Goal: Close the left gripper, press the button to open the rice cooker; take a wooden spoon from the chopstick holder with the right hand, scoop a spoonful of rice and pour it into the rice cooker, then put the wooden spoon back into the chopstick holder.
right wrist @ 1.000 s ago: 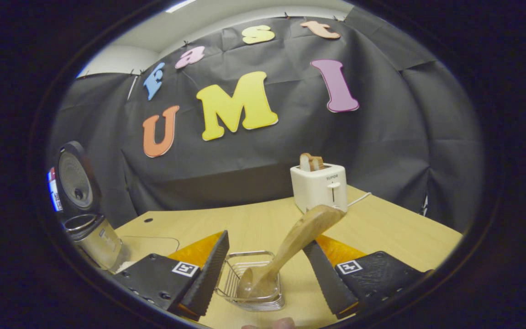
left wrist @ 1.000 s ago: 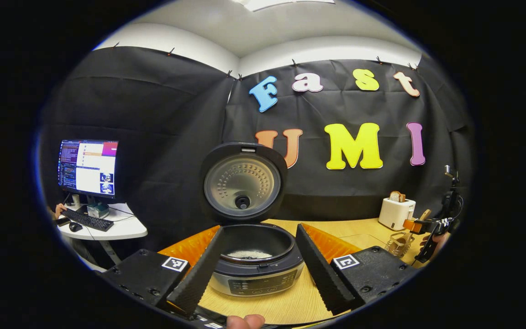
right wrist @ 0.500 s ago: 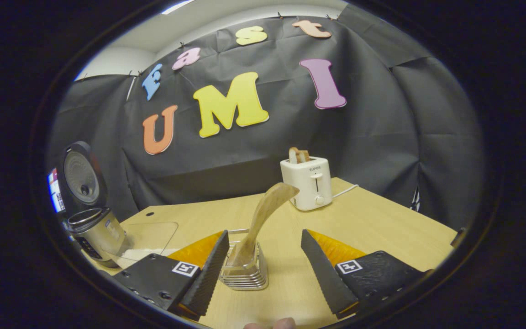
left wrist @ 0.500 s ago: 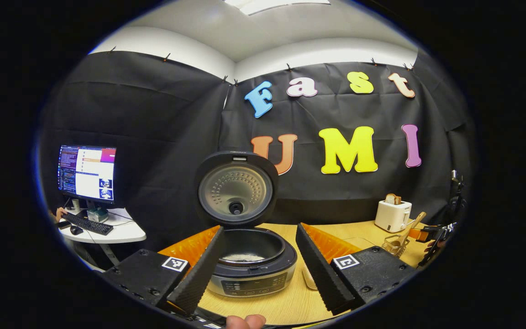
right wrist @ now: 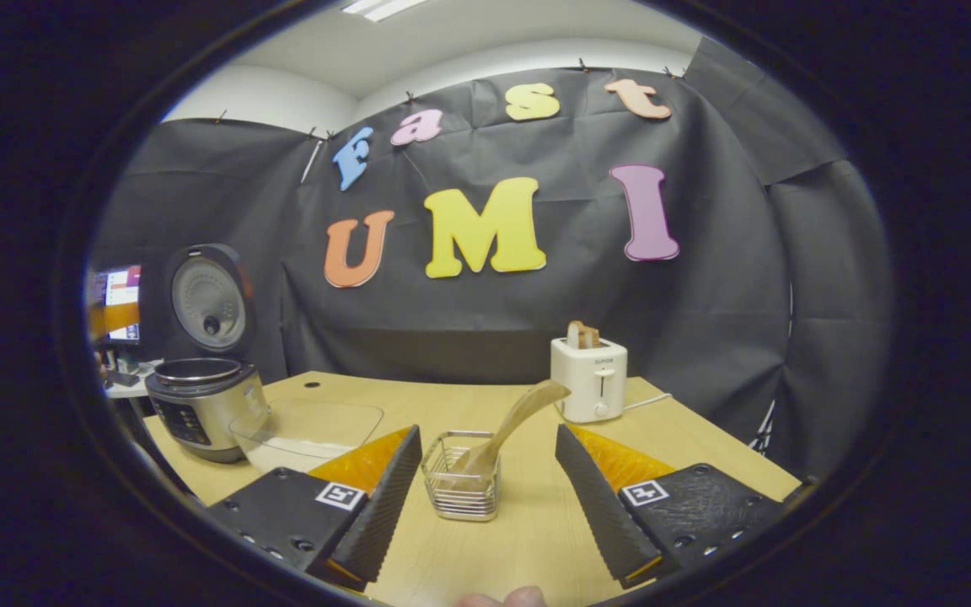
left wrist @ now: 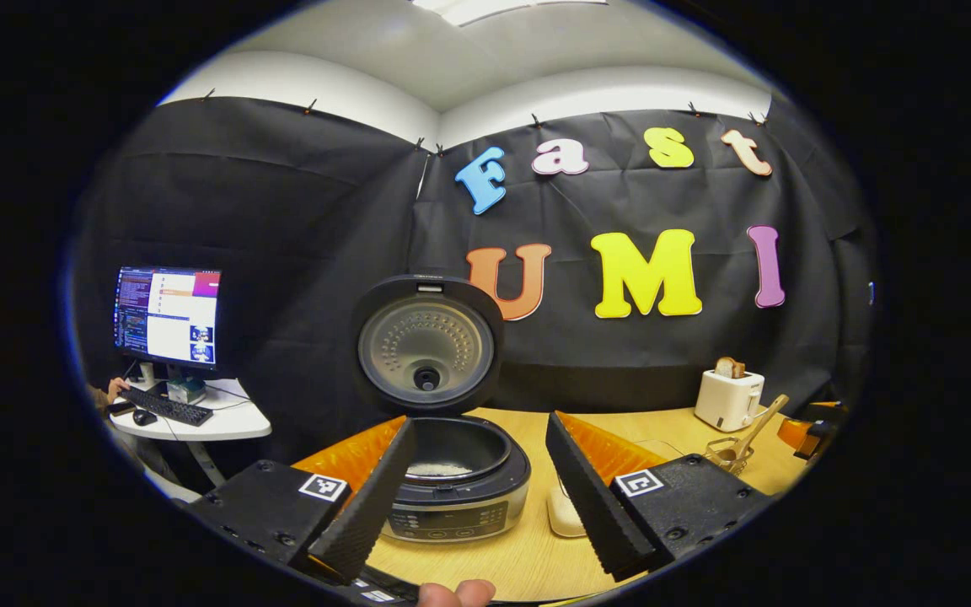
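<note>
Rice cooker [right wrist: 199, 405]: far left on the table [right wrist: 536, 539] in the right gripper view; lid up, pot open, a pale layer of rice at the bottom in the left gripper view.
Glass dish [right wrist: 308, 430]: just right of the cooker, low and clear, white rice inside.
Left gripper [left wrist: 480, 506]: spread wide, empty, fingers either side of the cooker, clear of it.
Chopstick holder [right wrist: 460, 489]: wire basket, upright, mid-table.
Wooden spoon [right wrist: 511, 426]: bowl down in the holder, handle leaning up to the right.
Right gripper [right wrist: 485, 523]: spread wide, empty, short of the holder.
Toaster [right wrist: 591, 384]: behind, well apart.
Step in hand: by the look of it, spoon returned; best done by backing straight off, low risk of snagging the leaning handle.
</note>
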A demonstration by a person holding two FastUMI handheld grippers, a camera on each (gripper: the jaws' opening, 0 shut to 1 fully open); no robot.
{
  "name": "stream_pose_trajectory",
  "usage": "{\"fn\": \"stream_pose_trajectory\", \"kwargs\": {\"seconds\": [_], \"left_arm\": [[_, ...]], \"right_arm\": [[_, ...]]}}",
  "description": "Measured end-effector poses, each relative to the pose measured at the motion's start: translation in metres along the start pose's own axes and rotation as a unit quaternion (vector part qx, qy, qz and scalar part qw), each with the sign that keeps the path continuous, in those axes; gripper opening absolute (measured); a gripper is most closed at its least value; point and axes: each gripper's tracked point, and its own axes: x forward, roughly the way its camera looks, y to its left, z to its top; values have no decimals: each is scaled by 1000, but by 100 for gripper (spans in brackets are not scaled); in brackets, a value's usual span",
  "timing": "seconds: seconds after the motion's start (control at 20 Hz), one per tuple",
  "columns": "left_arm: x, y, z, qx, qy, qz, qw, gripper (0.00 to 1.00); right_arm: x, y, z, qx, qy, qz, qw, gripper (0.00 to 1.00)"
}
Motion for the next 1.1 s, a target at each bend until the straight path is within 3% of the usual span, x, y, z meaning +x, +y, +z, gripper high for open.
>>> {"fn": "stream_pose_trajectory", "kwargs": {"seconds": [0.1,0.15,0.2,0.25,0.3,0.4,0.55,0.65,0.75,0.8,0.95,1.0,1.05,1.1], "left_arm": [[3,-4,1,-9,14,8,1000,94],[6,-6,8,-5,15,7,1000,94],[12,-7,19,5,13,10,1000,99],[18,-3,30,18,9,19,1000,99],[25,0,42,29,4,24,999,99],[43,2,64,38,-7,29,999,99],[76,4,92,26,5,18,1000,99],[98,11,111,29,14,13,999,99],[117,22,123,30,28,18,999,99],[125,28,133,33,29,23,999,99],[150,42,159,46,29,36,998,99],[161,48,166,51,28,43,997,99],[173,52,169,53,34,44,997,99],[184,58,170,54,45,52,996,99]], "right_arm": [[1,7,-3,0,2,19,1000,91],[3,10,-6,0,5,28,1000,95],[4,12,-7,1,3,35,999,91],[6,13,-8,-2,-1,37,999,95],[9,14,-8,-7,-5,40,999,92],[11,18,-8,-10,-9,51,999,96],[12,21,2,-6,-23,60,998,100],[11,21,9,1,-38,66,997,95],[15,17,11,6,-43,63,997,92],[16,14,12,9,-45,59,997,96],[19,12,10,16,-42,56,997,95],[20,11,9,16,-40,55,998,91],[20,11,7,17,-38,55,998,95],[21,12,6,16,-36,55,998,91]]}}
